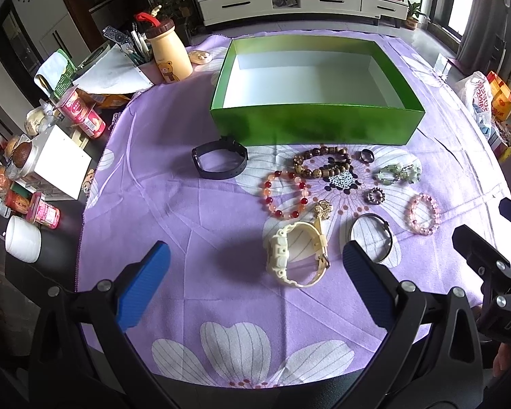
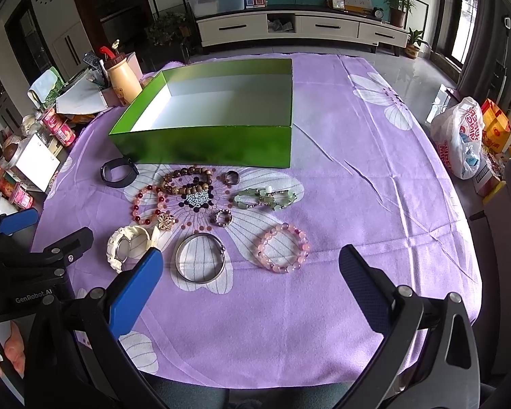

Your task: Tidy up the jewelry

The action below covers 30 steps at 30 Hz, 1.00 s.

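An empty green box (image 1: 316, 126) (image 2: 207, 145) stands at the back of the purple cloth. In front of it lie a black band (image 1: 219, 162) (image 2: 117, 172), brown beads (image 1: 322, 163) (image 2: 187, 180), a red bead bracelet (image 1: 286, 194) (image 2: 148, 204), a cream watch (image 1: 294, 254) (image 2: 127, 243), a metal bangle (image 1: 371, 238) (image 2: 200, 258), a pink bracelet (image 1: 424, 213) (image 2: 282, 248), a green bracelet (image 1: 398, 172) (image 2: 265, 197) and rings. My left gripper (image 1: 255, 272) is open just short of the cream watch. My right gripper (image 2: 252, 279) is open near the bangle and pink bracelet.
Cans (image 1: 81, 112), a cream bottle (image 1: 168, 54), a white cup (image 1: 22, 238) and a white box (image 1: 61, 163) crowd the table's left side. Plastic bags (image 2: 460, 136) sit beyond the right edge. The cloth's near part (image 2: 272, 334) lies bare.
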Each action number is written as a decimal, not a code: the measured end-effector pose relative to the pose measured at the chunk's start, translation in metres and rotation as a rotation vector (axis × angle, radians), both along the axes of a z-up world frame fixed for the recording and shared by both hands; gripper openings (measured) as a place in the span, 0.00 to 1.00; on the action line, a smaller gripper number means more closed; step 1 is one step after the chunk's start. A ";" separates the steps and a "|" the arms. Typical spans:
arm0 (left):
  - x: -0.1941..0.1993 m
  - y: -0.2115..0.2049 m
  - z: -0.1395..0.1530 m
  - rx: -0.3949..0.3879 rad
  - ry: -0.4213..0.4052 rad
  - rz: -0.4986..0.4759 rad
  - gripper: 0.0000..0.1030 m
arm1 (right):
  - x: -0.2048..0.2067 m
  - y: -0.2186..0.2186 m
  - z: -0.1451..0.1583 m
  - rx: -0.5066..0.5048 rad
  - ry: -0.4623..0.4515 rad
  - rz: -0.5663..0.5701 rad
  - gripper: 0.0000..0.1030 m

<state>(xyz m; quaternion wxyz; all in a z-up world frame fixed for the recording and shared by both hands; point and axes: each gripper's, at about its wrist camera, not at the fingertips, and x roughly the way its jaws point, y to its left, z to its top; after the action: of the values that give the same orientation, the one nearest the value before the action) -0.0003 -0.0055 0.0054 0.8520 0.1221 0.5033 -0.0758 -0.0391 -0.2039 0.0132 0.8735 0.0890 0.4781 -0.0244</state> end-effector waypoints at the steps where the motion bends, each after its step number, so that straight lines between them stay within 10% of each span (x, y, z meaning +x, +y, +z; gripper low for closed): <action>1: -0.001 0.000 0.000 0.001 -0.002 -0.001 0.98 | 0.000 0.000 0.000 0.000 0.000 0.000 0.99; 30: -0.003 0.000 -0.001 -0.018 0.005 -0.012 0.98 | -0.002 0.001 -0.001 0.002 0.007 0.003 0.99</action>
<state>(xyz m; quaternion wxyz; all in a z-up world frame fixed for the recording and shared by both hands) -0.0030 -0.0056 0.0047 0.8514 0.1171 0.5041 -0.0860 -0.0414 -0.2031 0.0124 0.8718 0.0890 0.4812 -0.0228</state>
